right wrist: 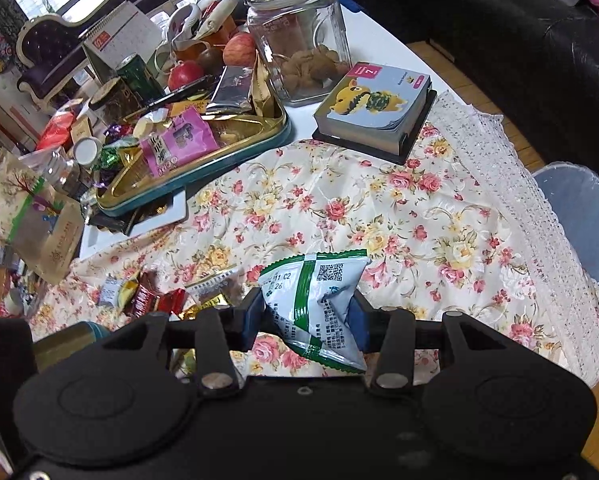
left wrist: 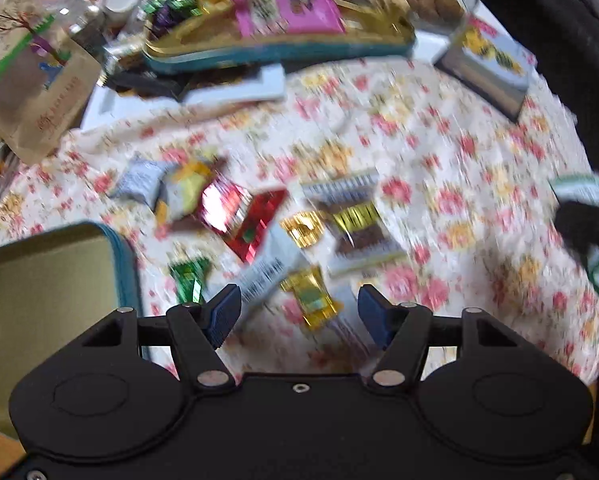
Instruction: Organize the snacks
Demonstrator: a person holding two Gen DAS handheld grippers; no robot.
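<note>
Right tool [right wrist: 305,316] clamps a green-and-white snack packet [right wrist: 319,300], blue pads pressed on both its sides, held above the floral cloth [right wrist: 379,208] on the desk. Left tool [left wrist: 299,314] hangs with its pads apart, gripping nothing, over a blurred scatter of wrapped candies [left wrist: 259,216]; a gold-wrapped one [left wrist: 311,298] lies between the fingers. An empty gold tin [left wrist: 39,280] sits at nine o'clock. At eleven o'clock in the right view, the loaded snack tray [right wrist: 203,152] beside the cookie jar [right wrist: 299,36].
</note>
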